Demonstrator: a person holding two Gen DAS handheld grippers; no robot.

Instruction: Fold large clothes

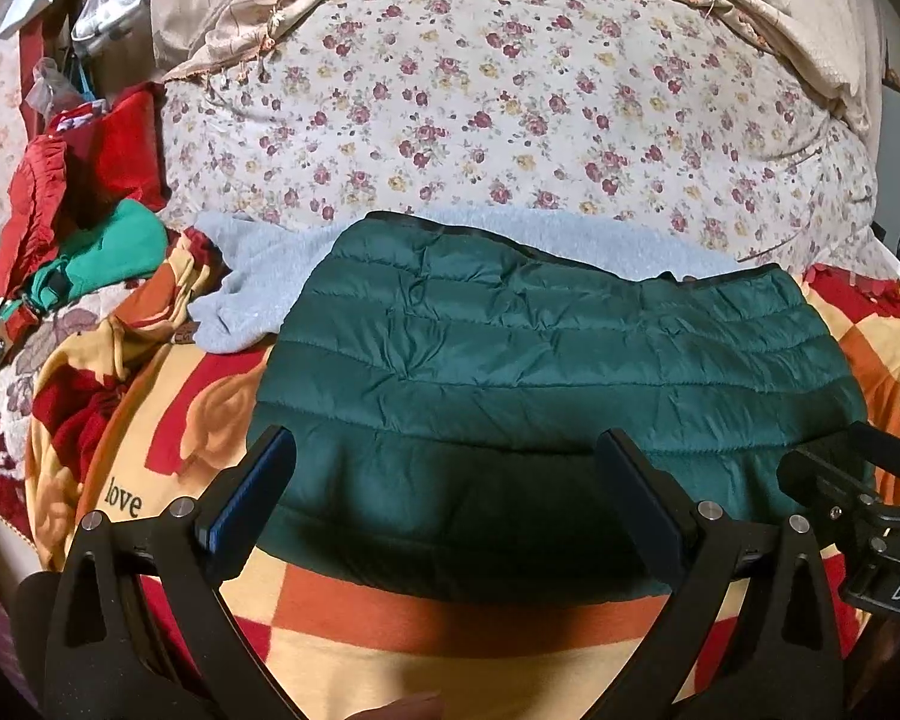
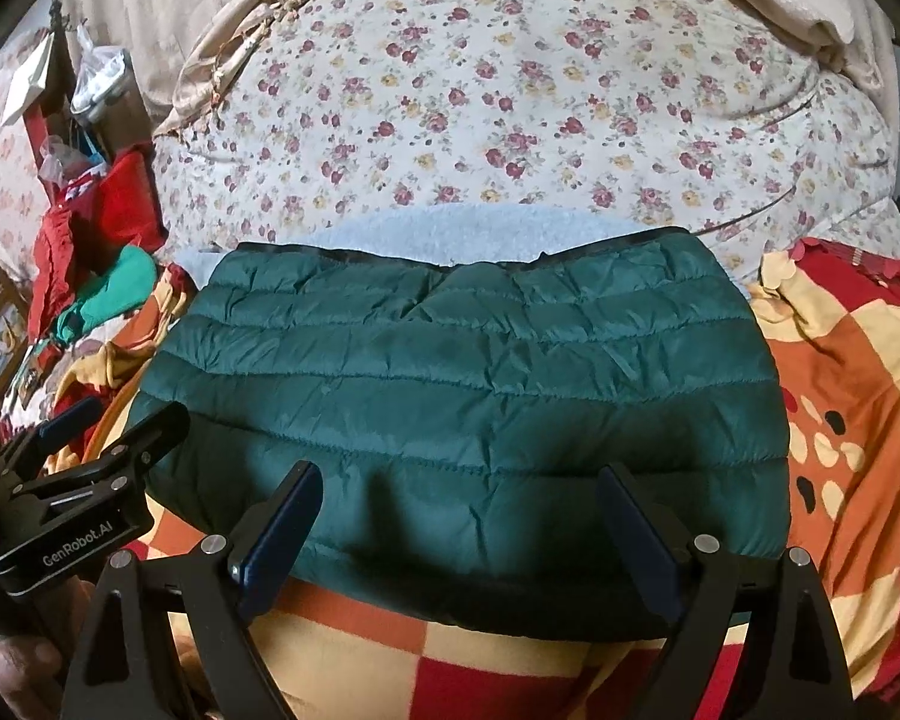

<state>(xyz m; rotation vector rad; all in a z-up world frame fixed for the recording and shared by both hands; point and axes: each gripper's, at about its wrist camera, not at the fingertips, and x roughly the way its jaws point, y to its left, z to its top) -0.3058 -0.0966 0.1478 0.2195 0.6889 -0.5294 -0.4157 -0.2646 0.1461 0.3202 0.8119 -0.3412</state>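
Note:
A dark green quilted puffer jacket (image 1: 540, 372) lies folded into a flat rectangle on the patterned blanket, also in the right wrist view (image 2: 468, 396). A pale blue fleece garment (image 1: 258, 288) lies under its far edge and also shows in the right wrist view (image 2: 462, 234). My left gripper (image 1: 447, 450) is open and empty, hovering over the jacket's near left part. My right gripper (image 2: 459, 480) is open and empty over the near right part. Each gripper shows at the edge of the other's view: the right one (image 1: 858, 480), the left one (image 2: 90, 456).
A red, orange and cream blanket (image 1: 450, 642) covers the bed. A floral quilt (image 1: 510, 108) is bunched behind the jacket. Red and green clothes (image 1: 90, 222) are piled at the left, with bags and clutter (image 1: 96, 18) behind them.

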